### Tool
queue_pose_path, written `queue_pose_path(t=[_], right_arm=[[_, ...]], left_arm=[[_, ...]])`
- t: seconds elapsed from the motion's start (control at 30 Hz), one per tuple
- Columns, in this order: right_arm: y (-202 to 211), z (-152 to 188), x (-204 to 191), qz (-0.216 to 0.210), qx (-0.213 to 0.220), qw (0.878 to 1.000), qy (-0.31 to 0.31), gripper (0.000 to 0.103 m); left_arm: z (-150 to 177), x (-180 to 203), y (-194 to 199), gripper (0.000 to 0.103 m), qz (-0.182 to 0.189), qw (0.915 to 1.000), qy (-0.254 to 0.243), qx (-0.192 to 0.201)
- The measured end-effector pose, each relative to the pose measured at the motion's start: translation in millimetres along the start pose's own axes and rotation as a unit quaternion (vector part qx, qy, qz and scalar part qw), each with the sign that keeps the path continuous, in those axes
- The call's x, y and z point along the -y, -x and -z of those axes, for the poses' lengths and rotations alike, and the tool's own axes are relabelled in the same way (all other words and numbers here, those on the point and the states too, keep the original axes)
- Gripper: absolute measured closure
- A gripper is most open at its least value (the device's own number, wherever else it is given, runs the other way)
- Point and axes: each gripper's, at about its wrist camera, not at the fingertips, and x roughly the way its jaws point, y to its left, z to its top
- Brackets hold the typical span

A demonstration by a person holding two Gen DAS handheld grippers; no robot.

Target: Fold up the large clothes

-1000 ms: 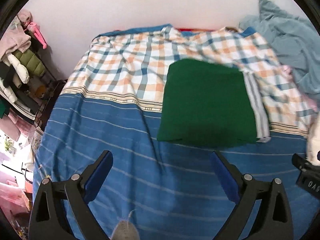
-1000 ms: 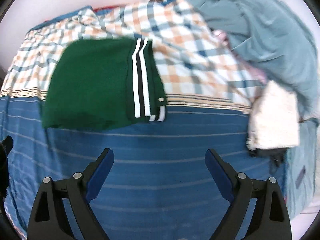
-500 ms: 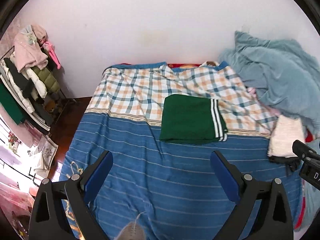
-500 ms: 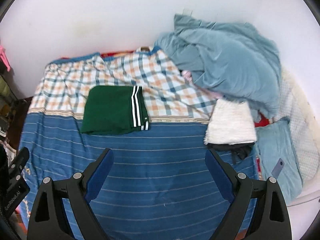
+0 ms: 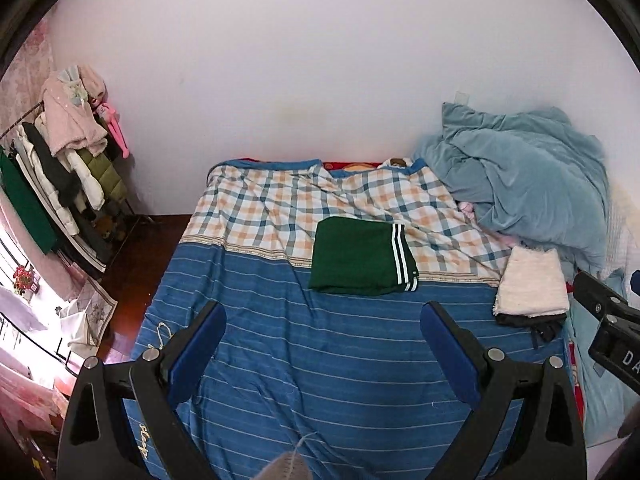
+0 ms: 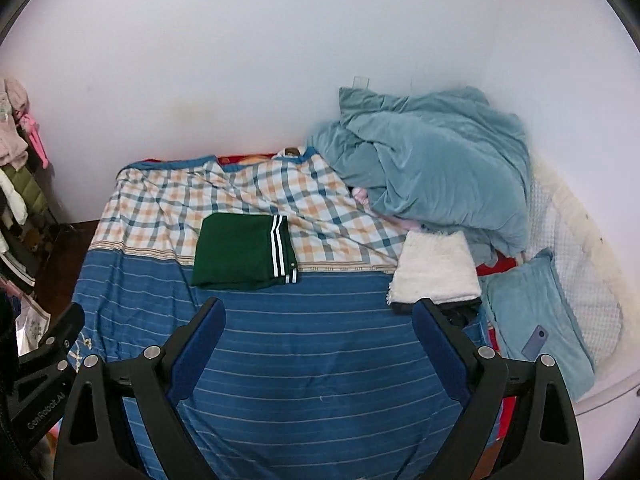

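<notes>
Left gripper in foreground, blue-padded fingers spread wide, holding nothing, above blue striped bedsheet. Right gripper likewise fingers wide apart, empty, over same sheet. Beyond, folded green garment with white stripes along right edge lies flat mid-bed, straddling border between blue stripes and plaid section. To its right, folded white fluffy item atop dark cloth. Farther back, crumpled grey-blue blanket heaped against white wall. Clothes rack at far left.
</notes>
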Motion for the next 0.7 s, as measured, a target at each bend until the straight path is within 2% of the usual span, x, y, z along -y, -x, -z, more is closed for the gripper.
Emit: queue_pose_path(t=[0.3, 0.7], right_arm=[[43, 9, 9, -0.001, 0.021, 1.0, 0.003, 0.007], [58, 5, 22, -0.005, 0.042, 0.999, 0.006, 0.004]], left_arm=[[4, 0, 34, 0.004, -0.005, 0.9996, 0.006, 0.026], [7, 2, 51, 0.003, -0.01, 0.9987, 0.013, 0.048]])
